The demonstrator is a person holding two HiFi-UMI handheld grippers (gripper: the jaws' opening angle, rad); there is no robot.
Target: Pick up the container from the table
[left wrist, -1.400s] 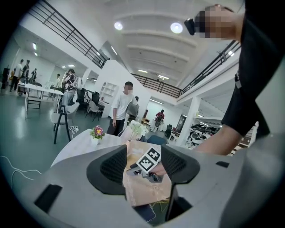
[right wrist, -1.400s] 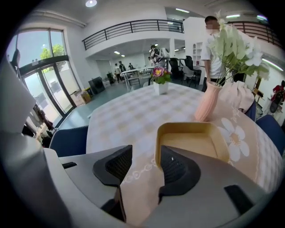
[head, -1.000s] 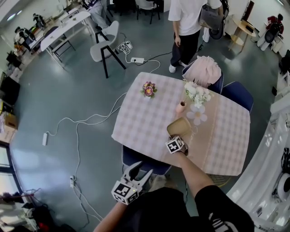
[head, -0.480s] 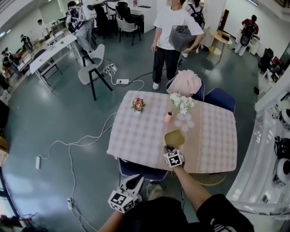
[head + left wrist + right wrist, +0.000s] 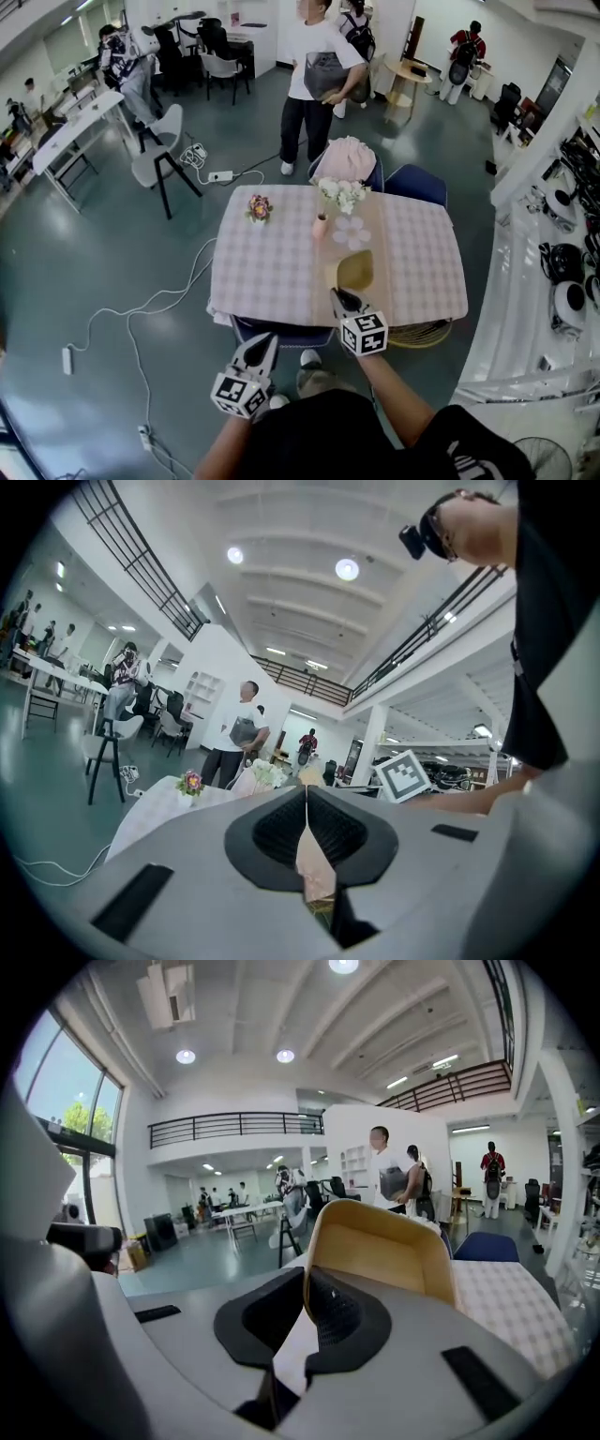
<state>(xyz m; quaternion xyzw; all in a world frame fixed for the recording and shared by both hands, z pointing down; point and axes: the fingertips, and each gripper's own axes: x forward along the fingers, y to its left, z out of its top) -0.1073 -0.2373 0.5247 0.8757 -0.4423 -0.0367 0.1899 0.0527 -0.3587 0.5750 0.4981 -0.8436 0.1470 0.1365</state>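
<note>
Pinching smooth tan container, checked tablecloth

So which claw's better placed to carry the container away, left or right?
Right. The right claw is shut on the container wall, holding it over the table. The left claw is shut on nothing, back by the person's body, short of the table's edge.

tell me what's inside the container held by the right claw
Nothing shows inside the tan container: only its bare inner walls. Its lowest part is covered by the right claw, shut on its rim.
</note>
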